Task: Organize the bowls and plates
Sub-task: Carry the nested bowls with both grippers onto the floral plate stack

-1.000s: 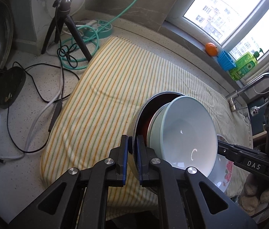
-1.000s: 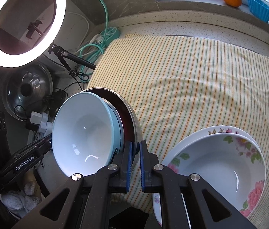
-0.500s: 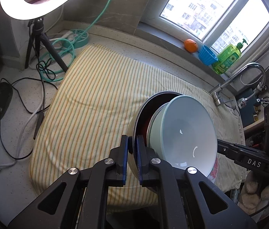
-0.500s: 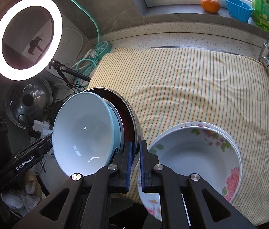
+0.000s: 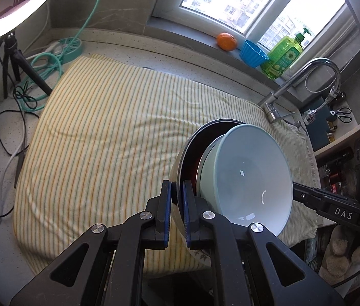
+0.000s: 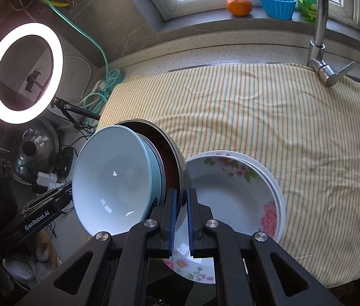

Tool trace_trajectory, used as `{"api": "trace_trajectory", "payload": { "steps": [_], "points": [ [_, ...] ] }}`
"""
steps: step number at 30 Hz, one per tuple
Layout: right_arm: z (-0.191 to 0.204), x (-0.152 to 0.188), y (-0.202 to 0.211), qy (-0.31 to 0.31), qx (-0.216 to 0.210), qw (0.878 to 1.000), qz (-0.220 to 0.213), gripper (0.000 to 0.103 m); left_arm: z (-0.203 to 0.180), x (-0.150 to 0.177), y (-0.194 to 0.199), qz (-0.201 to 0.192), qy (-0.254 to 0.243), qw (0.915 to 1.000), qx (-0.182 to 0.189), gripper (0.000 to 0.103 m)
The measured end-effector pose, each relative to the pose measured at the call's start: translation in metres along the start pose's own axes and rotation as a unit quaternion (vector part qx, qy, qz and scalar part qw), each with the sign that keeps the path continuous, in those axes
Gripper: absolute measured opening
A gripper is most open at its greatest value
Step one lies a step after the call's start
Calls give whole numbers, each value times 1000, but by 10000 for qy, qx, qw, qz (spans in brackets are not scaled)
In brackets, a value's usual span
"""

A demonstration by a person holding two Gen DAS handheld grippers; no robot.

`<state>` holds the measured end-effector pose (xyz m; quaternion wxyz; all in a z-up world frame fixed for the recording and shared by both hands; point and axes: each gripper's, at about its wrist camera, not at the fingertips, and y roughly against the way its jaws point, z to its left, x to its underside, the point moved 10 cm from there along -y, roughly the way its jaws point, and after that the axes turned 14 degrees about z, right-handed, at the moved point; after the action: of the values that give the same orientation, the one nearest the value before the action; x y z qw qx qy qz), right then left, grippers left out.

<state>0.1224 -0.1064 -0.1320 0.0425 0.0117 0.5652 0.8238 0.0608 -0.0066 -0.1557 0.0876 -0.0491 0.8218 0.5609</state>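
My cloth (image 6: 269, 127) was yellow with thin green and orange stripes. The nested bowl (image 6: 111, 176) was pale blue, the lower bowl (image 6: 233, 204) white with pink flowers. My hand-held gripper (image 6: 180, 219) had blue pads.

Each view looks steeply down along its own gripper's fingers, close above a striped cloth (image 5: 108, 132). The left view faces the cloth, with the window (image 5: 243, 2) at upper right. The right view faces the sill straight on, ring light (image 6: 24, 72) at left. Both share the nested bowls (image 6: 113, 178), cloth, orange (image 5: 226, 41) and faucet (image 6: 320, 25).
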Motion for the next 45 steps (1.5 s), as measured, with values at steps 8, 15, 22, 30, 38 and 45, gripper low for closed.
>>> {"api": "trace_trajectory", "payload": {
  "steps": [8, 15, 22, 30, 38, 45],
  "points": [
    [-28, 13, 12, -255, 153, 9995, -69, 8, -27, 5, -18, 225, -249, 9994, 105, 7],
    [-51, 23, 14, -468, 225, 9986, -32, 7, -43, 10, -31, 424, -420, 9981, 181, 7],
    [-63, 29, 11, -582, 236, 9980, 26, 7, -50, 14, -39, 551, -506, 9970, 185, 7],
    [-66, 33, 6, -640, 213, 9977, 99, 8, -52, 17, -46, 664, -531, 9963, 142, 7],
    [-71, 38, 0, -711, 184, 9971, 182, 8, -53, 20, -52, 750, -588, 9954, 114, 7],
    [-72, 40, -3, -755, 154, 9968, 202, 8, -52, 20, -56, 792, -587, 9951, 95, 7]
  ]
}}
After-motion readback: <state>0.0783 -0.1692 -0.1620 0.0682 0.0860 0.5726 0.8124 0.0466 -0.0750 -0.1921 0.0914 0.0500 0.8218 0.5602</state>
